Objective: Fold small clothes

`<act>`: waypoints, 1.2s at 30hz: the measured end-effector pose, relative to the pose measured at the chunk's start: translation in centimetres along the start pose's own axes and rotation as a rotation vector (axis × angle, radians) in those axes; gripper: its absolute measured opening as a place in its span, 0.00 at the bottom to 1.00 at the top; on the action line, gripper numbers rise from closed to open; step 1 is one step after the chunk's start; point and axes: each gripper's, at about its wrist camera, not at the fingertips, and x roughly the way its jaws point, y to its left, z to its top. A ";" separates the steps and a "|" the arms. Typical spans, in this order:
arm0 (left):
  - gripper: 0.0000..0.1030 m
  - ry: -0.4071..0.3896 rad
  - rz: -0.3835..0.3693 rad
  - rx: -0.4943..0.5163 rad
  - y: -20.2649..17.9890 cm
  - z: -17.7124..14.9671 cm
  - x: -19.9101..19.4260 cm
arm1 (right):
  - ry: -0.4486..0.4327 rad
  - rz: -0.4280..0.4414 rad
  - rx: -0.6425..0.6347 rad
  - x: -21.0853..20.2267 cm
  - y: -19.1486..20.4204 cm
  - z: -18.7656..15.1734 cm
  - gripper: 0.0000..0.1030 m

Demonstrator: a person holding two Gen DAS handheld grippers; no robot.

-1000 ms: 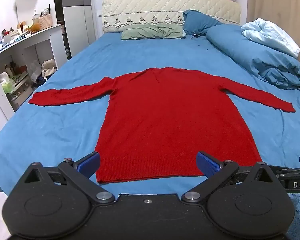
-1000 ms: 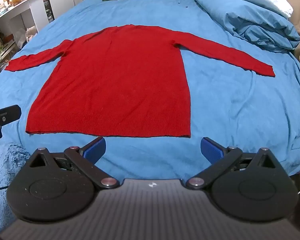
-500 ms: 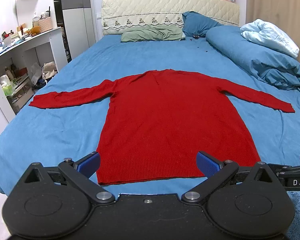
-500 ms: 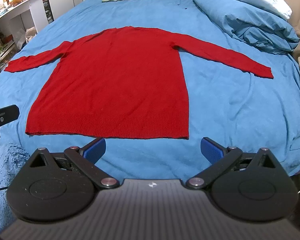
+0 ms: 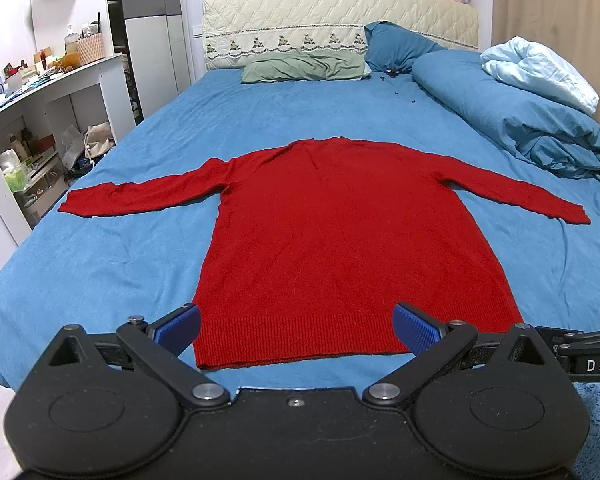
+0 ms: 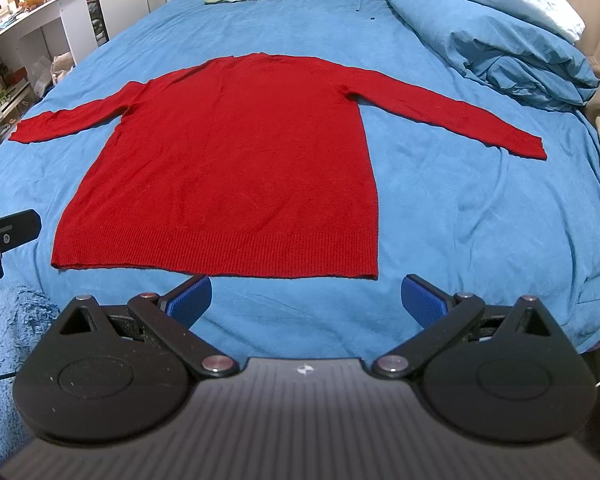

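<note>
Both tools hover at the foot of the bed, unloaded: the left gripper (image 5: 296,326) has its blue pads spread wide with nothing between them, and the right gripper (image 6: 306,298) is equally wide apart and empty, hanging just short of the hem. No fold looks begun, so the step in hand is probably the first grasp. To do it well, each tool should likely go to an outer part of the garment, a sleeve end or a hem corner, rather than the middle of the body. One pad should slide under the knit and the other close from above, so that only the garment is pinched and not the sheet beneath. Lifting low and carrying the cloth across evenly should keep the fabric from dragging and bunching. The red sweater (image 5: 340,232) lies flat on the blue bedsheet (image 5: 100,264), neckline toward the headboard and ribbed hem (image 6: 220,254) nearest the tools. It is smooth with hardly a wrinkle, and both sleeves are stretched outward: the left sleeve (image 5: 140,196) reaches toward the bed's edge, the right sleeve (image 6: 452,120) slants toward the rolled duvet (image 6: 500,36). The knit looks soft and limp, so it will probably sag wherever unsupported.
</note>
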 end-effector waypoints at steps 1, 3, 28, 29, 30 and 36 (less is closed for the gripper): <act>1.00 0.000 0.000 0.000 0.0 0.0 0.0 | 0.000 -0.001 -0.001 0.0 0.0 0.0 1.00; 1.00 0.000 0.001 0.000 0.0 0.0 0.0 | 0.000 -0.001 -0.001 0.0 0.0 0.0 1.00; 1.00 0.005 -0.002 -0.005 0.0 0.1 -0.1 | 0.003 0.000 -0.004 0.0 0.1 0.1 1.00; 1.00 0.005 -0.002 -0.003 0.0 0.2 -0.1 | 0.004 0.002 -0.004 0.1 0.1 0.2 1.00; 1.00 0.005 -0.002 -0.002 0.1 0.2 -0.1 | 0.005 0.003 -0.004 0.1 0.1 0.1 1.00; 1.00 0.006 -0.004 -0.004 0.2 0.2 0.0 | 0.006 0.006 -0.004 0.3 0.0 0.1 1.00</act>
